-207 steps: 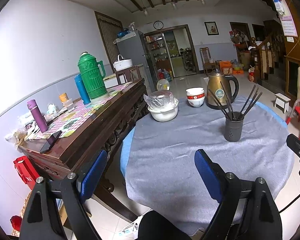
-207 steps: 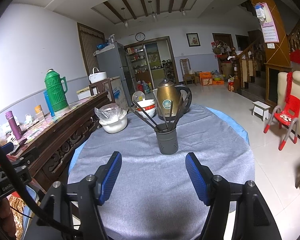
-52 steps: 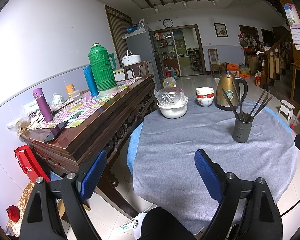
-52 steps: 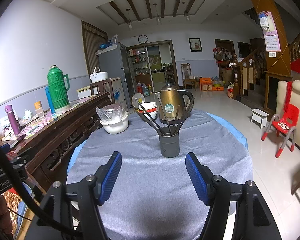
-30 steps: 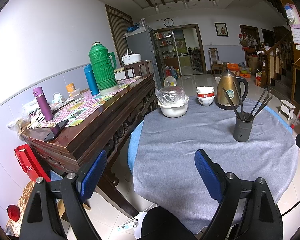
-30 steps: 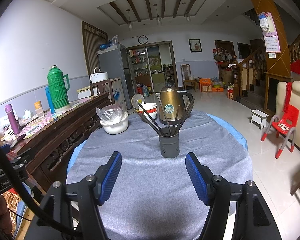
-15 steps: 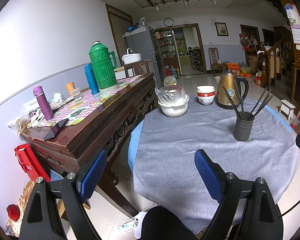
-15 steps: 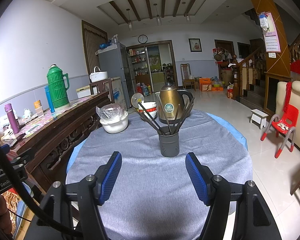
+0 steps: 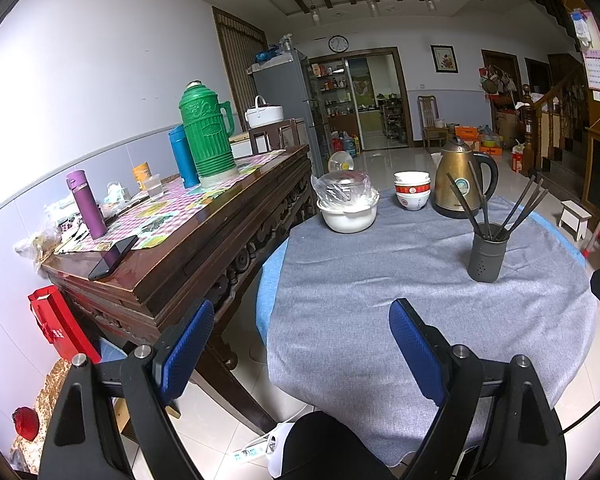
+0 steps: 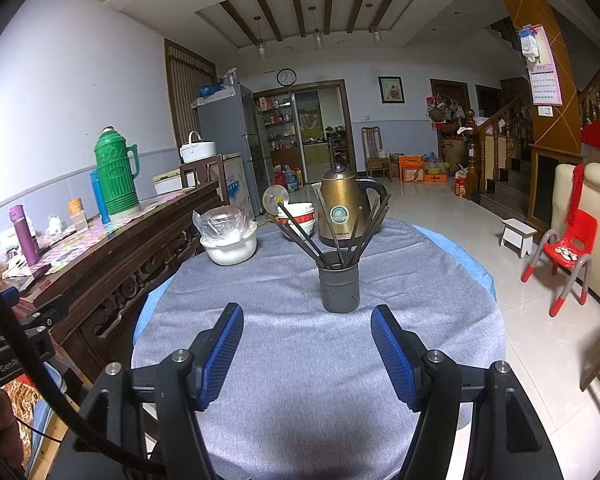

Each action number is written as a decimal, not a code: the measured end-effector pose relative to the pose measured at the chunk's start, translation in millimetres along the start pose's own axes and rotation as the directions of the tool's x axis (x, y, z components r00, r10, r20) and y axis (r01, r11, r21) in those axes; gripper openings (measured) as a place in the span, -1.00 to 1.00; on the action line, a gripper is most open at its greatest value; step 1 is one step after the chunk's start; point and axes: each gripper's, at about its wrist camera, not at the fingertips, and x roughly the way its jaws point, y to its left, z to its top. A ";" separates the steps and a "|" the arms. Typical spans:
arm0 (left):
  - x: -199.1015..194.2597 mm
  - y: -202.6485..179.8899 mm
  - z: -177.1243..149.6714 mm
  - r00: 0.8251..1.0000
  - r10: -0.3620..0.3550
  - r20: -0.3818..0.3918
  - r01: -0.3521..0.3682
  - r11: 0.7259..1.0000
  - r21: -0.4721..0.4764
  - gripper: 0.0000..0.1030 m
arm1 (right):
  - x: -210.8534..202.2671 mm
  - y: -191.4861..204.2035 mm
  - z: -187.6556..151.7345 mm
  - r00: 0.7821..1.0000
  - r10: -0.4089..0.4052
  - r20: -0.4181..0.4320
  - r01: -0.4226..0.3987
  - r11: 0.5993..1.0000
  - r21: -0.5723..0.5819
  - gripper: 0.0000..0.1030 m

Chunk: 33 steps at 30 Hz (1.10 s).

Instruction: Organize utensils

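A dark grey utensil holder (image 10: 339,287) stands on the round table with the grey cloth (image 10: 300,380), with several dark chopsticks (image 10: 300,236) fanned out of it. It also shows in the left wrist view (image 9: 487,257), to the right. My right gripper (image 10: 307,336) is open and empty, held back from the holder over the table's near side. My left gripper (image 9: 302,332) is open and empty, low at the table's near left edge, with a dark knee below it.
A brass kettle (image 10: 342,210), stacked red-and-white bowls (image 10: 298,218) and a white pot with a plastic bag (image 10: 230,242) stand at the table's back. A dark wooden sideboard (image 9: 188,236) with a green thermos (image 9: 206,136) runs along the left. A red child's chair (image 10: 568,256) stands at the right.
Both grippers have drawn back and risen slightly from the table since the oldest frames; over the last second nearly nothing has moved. Both stay open.
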 end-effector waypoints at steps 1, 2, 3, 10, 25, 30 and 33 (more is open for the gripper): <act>0.1 0.3 0.2 1.000 -0.001 -0.001 0.001 1.000 0.000 0.74 | -0.2 -0.6 0.1 1.000 0.000 0.000 0.000 1.000 0.001 0.37; 0.0 0.2 0.2 1.000 -0.001 -0.001 0.001 1.000 0.000 0.74 | 0.2 0.9 0.1 1.000 0.000 0.001 0.000 1.000 0.001 0.37; 0.1 0.7 0.6 1.000 0.000 0.000 0.000 1.000 0.000 0.74 | -0.3 -0.3 0.4 1.000 -0.001 0.001 0.001 1.000 0.001 0.37; -0.4 1.3 -0.1 1.000 -0.001 0.000 0.001 1.000 -0.001 0.74 | 0.2 -2.2 -2.2 1.000 -0.002 0.005 0.002 1.000 0.005 0.37; -4.0 -2.0 5.7 1.000 0.003 0.024 -0.003 1.000 -0.007 0.74 | -0.1 -5.0 11.9 1.000 0.000 0.029 0.001 1.000 -0.024 0.37; 8.1 -6.7 12.0 1.000 0.004 0.008 -0.004 1.000 -0.022 0.74 | 9.6 -1.5 20.9 1.000 0.010 0.009 -0.009 0.999 -0.050 0.37; 19.0 -12.4 18.4 1.000 -0.003 -0.012 0.003 0.999 -0.035 0.74 | 13.3 -0.7 25.9 1.000 0.015 0.001 -0.015 0.998 -0.064 0.37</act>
